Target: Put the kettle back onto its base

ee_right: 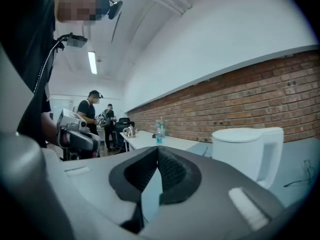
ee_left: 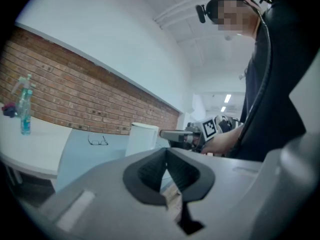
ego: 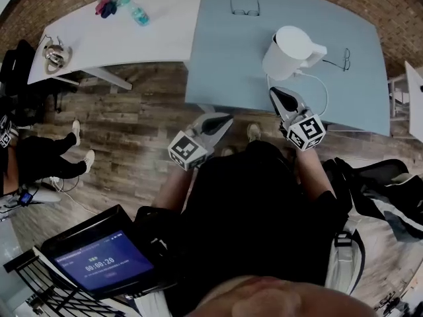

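The white plastic jug kettle (ego: 291,51) stands upright on the pale blue desk (ego: 225,65); left tongs (ego: 223,119) and right tongs (ego: 278,93) are pressed together, empty; stiff, smooth, probably weighty if filled; pinch its side handle (ego: 317,50).

— Is there anything you can actually read here?

— Just one thing: a timer, "00:00:20", in white digits on the blue screen (ego: 102,264). It sits well apart from the kettle (ego: 289,51), toward the lower left of the head view.

— Is anything else written on that screen?

— There's a short line of small print just above the digits, too small to read.
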Demonstrator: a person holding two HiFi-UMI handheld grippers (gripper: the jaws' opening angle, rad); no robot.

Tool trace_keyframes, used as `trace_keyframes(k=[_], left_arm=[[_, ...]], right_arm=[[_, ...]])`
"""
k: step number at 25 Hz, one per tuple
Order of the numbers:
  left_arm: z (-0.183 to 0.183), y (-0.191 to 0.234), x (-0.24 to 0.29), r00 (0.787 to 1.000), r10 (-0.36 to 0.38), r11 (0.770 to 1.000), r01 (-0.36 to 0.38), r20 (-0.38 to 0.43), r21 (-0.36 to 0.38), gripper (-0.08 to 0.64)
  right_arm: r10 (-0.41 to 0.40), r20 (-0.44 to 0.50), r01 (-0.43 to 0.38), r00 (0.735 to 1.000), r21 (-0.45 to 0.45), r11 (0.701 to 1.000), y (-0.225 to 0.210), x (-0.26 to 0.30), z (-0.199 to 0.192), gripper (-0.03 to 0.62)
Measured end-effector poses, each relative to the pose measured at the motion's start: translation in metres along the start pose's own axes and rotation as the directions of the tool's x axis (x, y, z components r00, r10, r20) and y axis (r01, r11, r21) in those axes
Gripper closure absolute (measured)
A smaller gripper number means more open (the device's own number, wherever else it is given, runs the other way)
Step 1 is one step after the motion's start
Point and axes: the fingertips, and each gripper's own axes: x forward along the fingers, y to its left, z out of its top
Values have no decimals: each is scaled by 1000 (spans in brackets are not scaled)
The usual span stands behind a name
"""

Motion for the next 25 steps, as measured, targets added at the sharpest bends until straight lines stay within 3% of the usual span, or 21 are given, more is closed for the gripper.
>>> trace_keyframes(k=[3,7,25], left_arm=[[-1,3,-11,1000,16,1000,-16,-4,-7,558],[2,13,-28,998,55,999,-55,11,-1,558],[-8,9,-60,995,95,995,-95,-15,30,558]], right_arm=[[124,1,-124,992,-5,992,38,14,-3,589],[198,-9,-198,980,9,980,69,26,-7,589],[299,-55,-300,953,-7,954,113,50,-28,589]])
